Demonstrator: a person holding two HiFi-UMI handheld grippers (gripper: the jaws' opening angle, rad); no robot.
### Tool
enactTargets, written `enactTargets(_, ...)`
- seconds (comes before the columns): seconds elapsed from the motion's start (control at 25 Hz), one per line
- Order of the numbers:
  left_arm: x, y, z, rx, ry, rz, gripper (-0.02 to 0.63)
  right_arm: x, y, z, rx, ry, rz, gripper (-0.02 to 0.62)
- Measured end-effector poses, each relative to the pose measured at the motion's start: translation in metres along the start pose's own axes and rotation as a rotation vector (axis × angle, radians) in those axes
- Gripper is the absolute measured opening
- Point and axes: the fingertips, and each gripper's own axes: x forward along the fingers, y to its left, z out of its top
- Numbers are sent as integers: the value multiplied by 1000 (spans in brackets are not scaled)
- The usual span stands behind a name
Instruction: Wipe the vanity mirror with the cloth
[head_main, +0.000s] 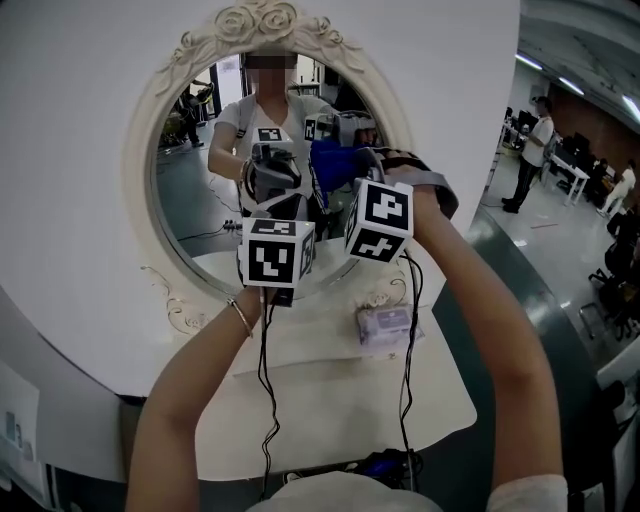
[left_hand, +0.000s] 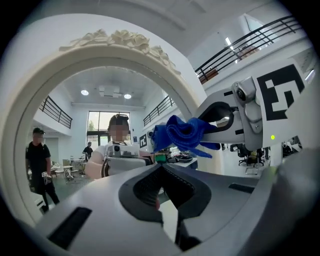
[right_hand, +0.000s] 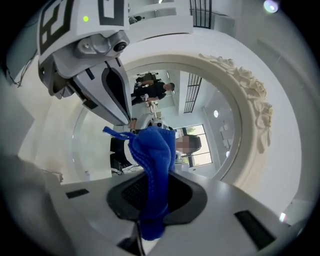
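Observation:
The oval vanity mirror (head_main: 195, 200) with its ornate white frame (head_main: 262, 22) hangs straight ahead. Both grippers are raised close to the glass, side by side. My right gripper (right_hand: 150, 175) is shut on the blue cloth (right_hand: 152, 150), which bunches up past the jaw tips toward the glass. The left gripper view shows that cloth (left_hand: 187, 134) just right of the left jaw tips. My left gripper (left_hand: 161, 168) is shut with nothing in it. In the head view I see mainly the marker cubes, left (head_main: 278, 252) and right (head_main: 380, 220), with a patch of blue cloth (head_main: 330, 160) at the glass.
Below the mirror is a white vanity table (head_main: 330, 410) with a small pale pack (head_main: 385, 325) on it. Black cables (head_main: 265, 400) hang from both grippers. People (head_main: 530, 150) stand by desks at the far right. The mirror reflects a person and the hall.

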Motion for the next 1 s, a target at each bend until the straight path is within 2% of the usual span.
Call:
enactTargets(0.4,4,-24,-110,-81,132,-27,5,18,110,-12,86,-4,175,64)
enactTargets(0.56,0,-27,-158,-138,191,-9,5,25,156,-8,132,-15,273,64)
enactTargets(0.76,-12,-28,-220,-190,277,20,6,34,223,3,141,-30,395,64)
enactTargets(1.0,-18,-19,-266,-244,331,44,5,48,282,19,144,-42,505,64)
